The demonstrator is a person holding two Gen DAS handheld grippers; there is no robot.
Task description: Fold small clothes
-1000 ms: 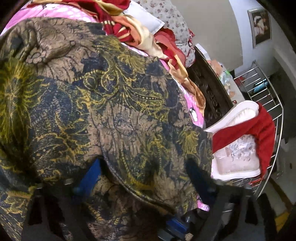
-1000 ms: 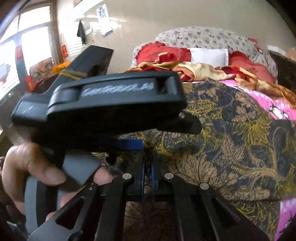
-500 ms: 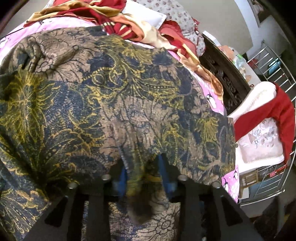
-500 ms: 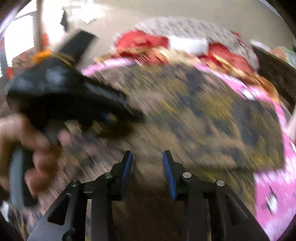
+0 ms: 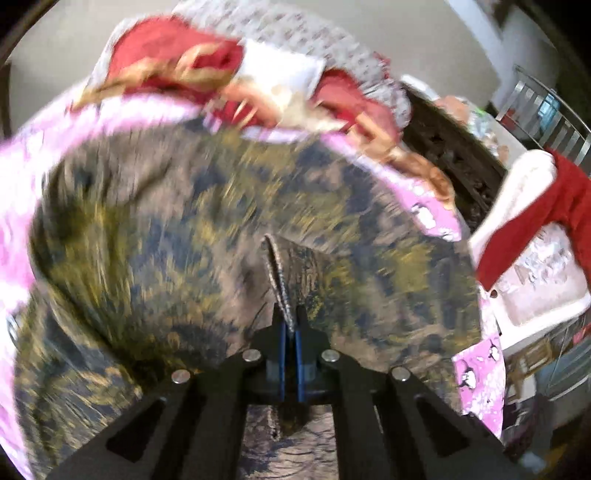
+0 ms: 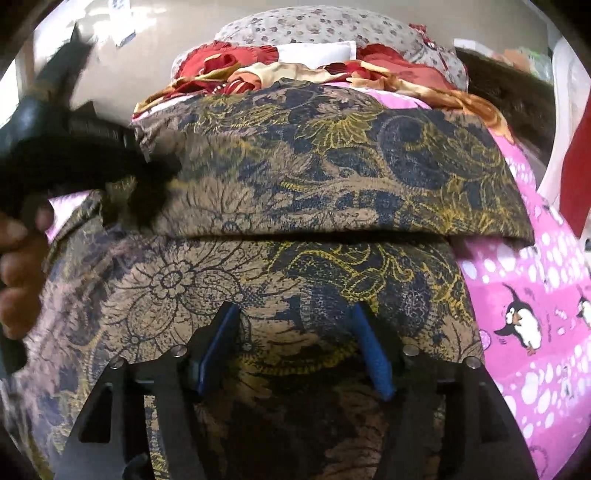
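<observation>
Between the blue pads of the left gripper [image 5: 290, 328], a raised ridge of the batik cloth [image 5: 229, 229] is being pinched tight, the fingers pressed together on it; half a second ago those pads were standing apart with the fabric only bunching between them, and a second ago they were spread wide. At six o'clock in the right wrist view, the right gripper [image 6: 295, 350] is holding its ribbed blue fingers [image 6: 371, 354] spread wide over the same cloth, gripping nothing, whereas a second ago they were pressed together and half a second ago only partly parted. That view, smeared before, is now reading sharp; the left wrist view is now blurring.

Woven and thin, the cloth is showing tan ground with navy patches and yellow floral linework. One layer is lying doubled over the other, its folded edge running straight across from nine to three o'clock in the right wrist view. At nine o'clock there, the person's left hand [image 6: 18, 273] is gripping the other tool's black handle, which is touching the cloth's corner.

Underneath, a pink bedsheet [image 6: 517, 295] printed with penguins is covering the bed. At twelve o'clock, red and gold garments [image 6: 240, 70] are lying heaped against a floral pillow [image 6: 314, 26]. At three o'clock in the left wrist view, a red and white garment [image 5: 532, 221] is draping over a wire rack [image 5: 554, 122], beside a dark carved headboard [image 5: 454, 158] and pale walls.
</observation>
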